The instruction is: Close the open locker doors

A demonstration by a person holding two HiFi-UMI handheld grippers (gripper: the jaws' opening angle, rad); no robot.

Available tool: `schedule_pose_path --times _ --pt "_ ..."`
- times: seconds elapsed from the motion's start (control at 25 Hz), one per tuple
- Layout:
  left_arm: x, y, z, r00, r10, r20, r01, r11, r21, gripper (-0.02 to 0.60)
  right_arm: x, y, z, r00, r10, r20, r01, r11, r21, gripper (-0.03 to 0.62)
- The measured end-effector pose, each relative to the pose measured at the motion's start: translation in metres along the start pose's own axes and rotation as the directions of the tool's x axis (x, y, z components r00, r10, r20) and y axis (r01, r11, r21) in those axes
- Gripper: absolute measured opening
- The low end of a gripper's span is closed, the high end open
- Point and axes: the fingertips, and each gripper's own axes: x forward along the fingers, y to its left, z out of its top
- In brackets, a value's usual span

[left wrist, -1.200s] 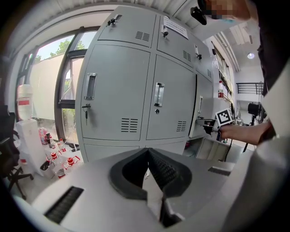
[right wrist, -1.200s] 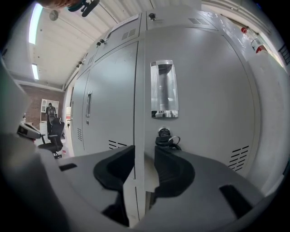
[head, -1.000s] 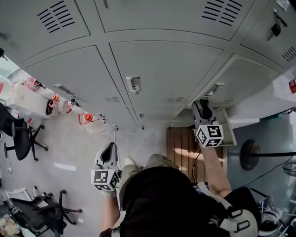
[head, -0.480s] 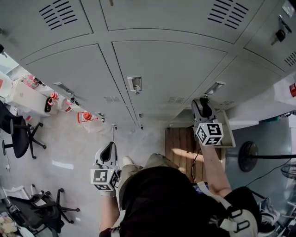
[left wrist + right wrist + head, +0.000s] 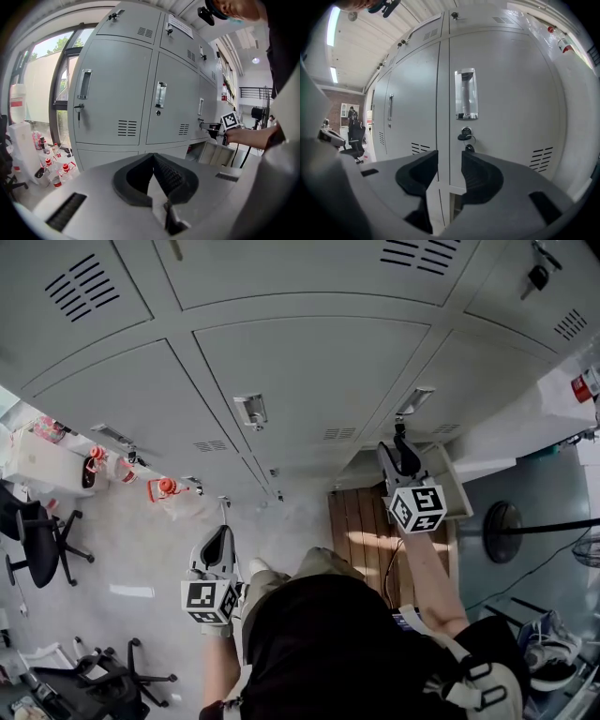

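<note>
The open locker door is standing out from the bottom row of the lockers, down by the floor towards the right end, just under your right tongs. Those tongs have just been opening and are now hanging released, with nothing between them. They are facing the shut upper door, close to its dangling key. Your left tongs are clenched on nothing, well back from the lockers.

As you are dropping to the low door, you are risking a snag on that key. A hard shove is likely asking for trouble too, since the door may bounce back open, and a spread jaw may slip off its free edge.
</note>
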Motion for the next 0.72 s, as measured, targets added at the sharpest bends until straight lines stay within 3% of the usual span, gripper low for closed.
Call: schedule_pose_path --times 0.4,0.72 --pt "0.026 -0.034 0.005 0.989 -0.141 -0.044 0.143 0.989 0.042 0.009 -0.061 -0.032 -0.028 0.99 -0.136 -0.031 0.137 0.99 0.044 0.153" --pt "0.042 -0.075 0.0 0.962 -0.255 -0.093 0.263 0.961 0.09 0.009 -0.122 -0.063 -0.055 0.966 -0.254 -0.054 0.258 0.962 0.085 0.153"
